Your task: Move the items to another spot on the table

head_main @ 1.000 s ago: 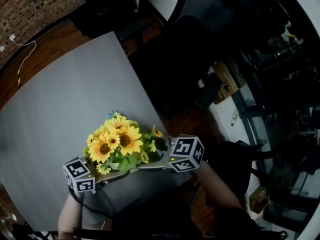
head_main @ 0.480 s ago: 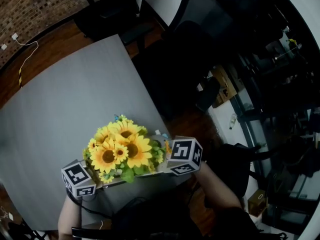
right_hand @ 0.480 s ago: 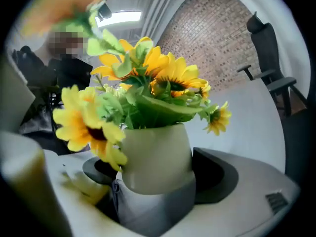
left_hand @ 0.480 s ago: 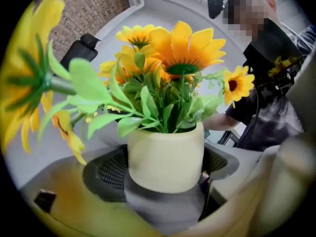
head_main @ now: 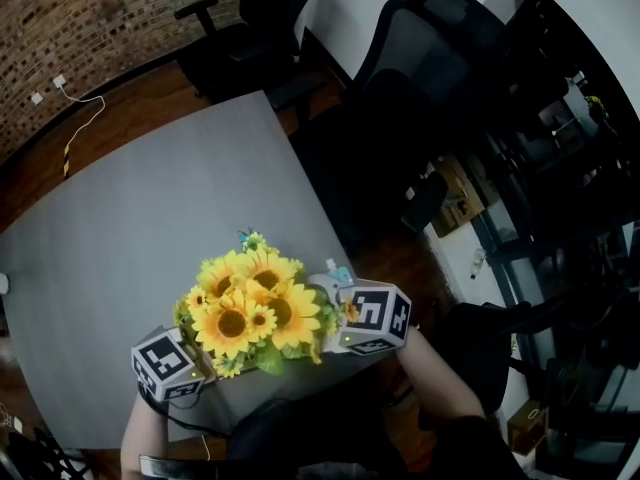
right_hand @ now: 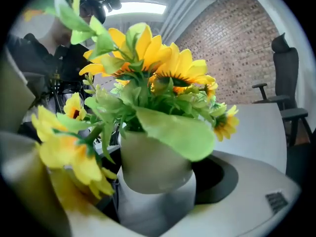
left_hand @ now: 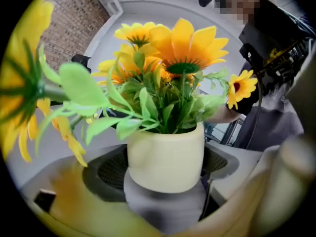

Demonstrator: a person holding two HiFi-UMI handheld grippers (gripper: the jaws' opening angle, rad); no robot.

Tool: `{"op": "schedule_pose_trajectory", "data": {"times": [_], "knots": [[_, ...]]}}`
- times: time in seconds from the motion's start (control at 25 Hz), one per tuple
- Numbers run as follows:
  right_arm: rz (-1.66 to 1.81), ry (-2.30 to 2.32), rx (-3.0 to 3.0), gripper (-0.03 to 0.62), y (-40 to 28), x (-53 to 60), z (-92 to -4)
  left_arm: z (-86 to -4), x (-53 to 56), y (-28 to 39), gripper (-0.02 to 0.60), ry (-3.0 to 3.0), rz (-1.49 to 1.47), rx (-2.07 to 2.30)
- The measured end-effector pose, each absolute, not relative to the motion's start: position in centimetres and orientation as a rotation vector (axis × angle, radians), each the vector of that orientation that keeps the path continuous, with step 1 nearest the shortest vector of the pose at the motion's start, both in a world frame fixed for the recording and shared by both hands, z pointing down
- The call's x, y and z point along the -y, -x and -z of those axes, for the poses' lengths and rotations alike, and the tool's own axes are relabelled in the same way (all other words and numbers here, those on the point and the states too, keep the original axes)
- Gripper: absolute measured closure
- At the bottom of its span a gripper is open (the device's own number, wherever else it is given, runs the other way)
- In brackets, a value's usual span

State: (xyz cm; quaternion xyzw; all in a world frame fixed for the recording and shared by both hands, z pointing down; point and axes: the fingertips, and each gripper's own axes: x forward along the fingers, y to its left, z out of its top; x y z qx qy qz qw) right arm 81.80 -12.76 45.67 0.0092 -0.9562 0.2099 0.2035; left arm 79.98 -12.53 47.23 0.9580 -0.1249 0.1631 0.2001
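Observation:
A cream flower pot (left_hand: pixel 165 154) full of artificial sunflowers (head_main: pixel 255 303) hangs above the near edge of the grey table (head_main: pixel 150 198), held between both grippers. My left gripper (head_main: pixel 205 353) reaches in from the left, its jaws standing wide on either side of the pot. From the right comes my right gripper (head_main: pixel 325 318); its jaws have just been opening and span the pot (right_hand: pixel 153 164) at full width. Leaves and blooms hide the fingertips in the head view. In both gripper views the jaws are blurred shapes beside the pot.
Black office chairs (head_main: pixel 240 28) (head_main: pixel 430 38) stand beyond the table's far corner. A cable (head_main: pixel 70 118) trails over the wooden floor by the brick wall. Dark shelving and equipment (head_main: pixel 560 168) fill the right side. The person's forearm (head_main: pixel 440 388) is at the lower right.
The pot and both grippers have risen together, so the blooms look larger in the head view. Both grippers have rolled a little. The head view has shifted and shows more of the chairs.

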Motion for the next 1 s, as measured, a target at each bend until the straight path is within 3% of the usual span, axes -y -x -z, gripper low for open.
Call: {"op": "schedule_pose_trajectory", "data": {"times": [0.44,1.0], "knots": [[-0.321,0.101,2.72,0.138,-82.7,9.8,-42.4,-43.1,9.1,-81.2,0.092,-2.721,-0.708,0.533],[-0.196,0.322,2.805,0.138,-82.7,6.6,-38.8,-39.6,5.7,-81.1,0.098,-2.639,-0.729,0.895]]}}
